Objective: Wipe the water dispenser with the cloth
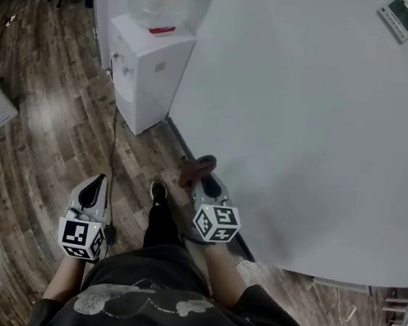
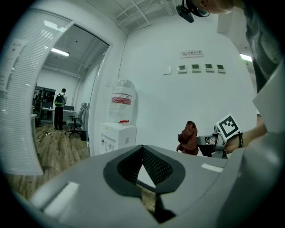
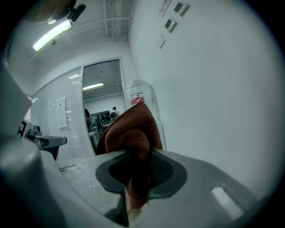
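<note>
Cloth (image 3: 131, 129) rust-red, bunched, pinched in right tool (image 3: 135, 174).

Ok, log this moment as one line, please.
wiping: not begun | right gripper: shut on cloth | left gripper: shut, empty | water dispenser: ahead, untouched

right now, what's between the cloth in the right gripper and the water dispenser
Only bare wooden floor along the wall, in the head view; the cloth and water dispenser stand apart.

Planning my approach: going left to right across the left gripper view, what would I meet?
Person with backpack → chair → dispenser → cloth → right tool.
</note>
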Action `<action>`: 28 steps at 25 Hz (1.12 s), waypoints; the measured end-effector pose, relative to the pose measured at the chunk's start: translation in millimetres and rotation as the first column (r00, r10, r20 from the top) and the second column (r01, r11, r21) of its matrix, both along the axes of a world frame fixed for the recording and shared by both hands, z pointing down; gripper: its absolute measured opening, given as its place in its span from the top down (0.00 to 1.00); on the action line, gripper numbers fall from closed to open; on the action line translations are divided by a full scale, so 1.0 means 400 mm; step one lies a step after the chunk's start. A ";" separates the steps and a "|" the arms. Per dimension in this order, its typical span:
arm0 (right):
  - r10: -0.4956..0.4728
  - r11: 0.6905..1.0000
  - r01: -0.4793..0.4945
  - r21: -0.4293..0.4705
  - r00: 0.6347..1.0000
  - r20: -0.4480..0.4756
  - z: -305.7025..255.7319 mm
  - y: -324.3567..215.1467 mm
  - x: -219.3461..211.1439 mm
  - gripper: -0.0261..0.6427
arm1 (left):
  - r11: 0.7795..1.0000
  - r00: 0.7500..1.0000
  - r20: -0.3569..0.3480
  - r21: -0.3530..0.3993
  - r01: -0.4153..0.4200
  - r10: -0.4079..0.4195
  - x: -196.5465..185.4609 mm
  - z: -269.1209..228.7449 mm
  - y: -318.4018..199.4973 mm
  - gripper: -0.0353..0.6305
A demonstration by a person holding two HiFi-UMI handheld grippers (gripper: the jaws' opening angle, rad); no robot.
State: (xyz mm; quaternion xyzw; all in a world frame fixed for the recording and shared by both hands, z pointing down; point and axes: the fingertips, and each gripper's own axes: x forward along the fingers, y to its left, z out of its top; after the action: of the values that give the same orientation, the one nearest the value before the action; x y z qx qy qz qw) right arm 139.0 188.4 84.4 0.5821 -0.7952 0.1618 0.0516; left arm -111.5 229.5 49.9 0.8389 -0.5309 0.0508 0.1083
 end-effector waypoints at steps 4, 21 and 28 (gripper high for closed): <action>-0.019 1.000 0.019 -0.018 1.000 -0.019 0.023 -0.216 0.038 0.87 | 1.000 1.000 0.021 0.007 0.017 -0.017 0.054 -0.011 -0.198 0.92; -0.395 0.871 0.466 0.152 0.851 -0.346 -0.012 -0.935 -0.336 0.87 | 0.972 0.971 0.050 -0.003 0.236 -0.235 0.043 0.070 -0.912 0.92; -0.432 0.826 0.543 0.149 0.781 -0.452 0.196 -0.980 -0.449 0.87 | 0.965 0.966 0.021 -0.047 0.258 -0.258 -0.005 0.270 -0.946 0.92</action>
State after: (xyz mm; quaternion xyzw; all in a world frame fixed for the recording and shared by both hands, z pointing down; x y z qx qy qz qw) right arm -40.7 -203.8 162.7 0.3759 -0.9060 -0.0898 0.1728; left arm -113.5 -148.9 158.0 0.7594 -0.6349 0.0555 0.1308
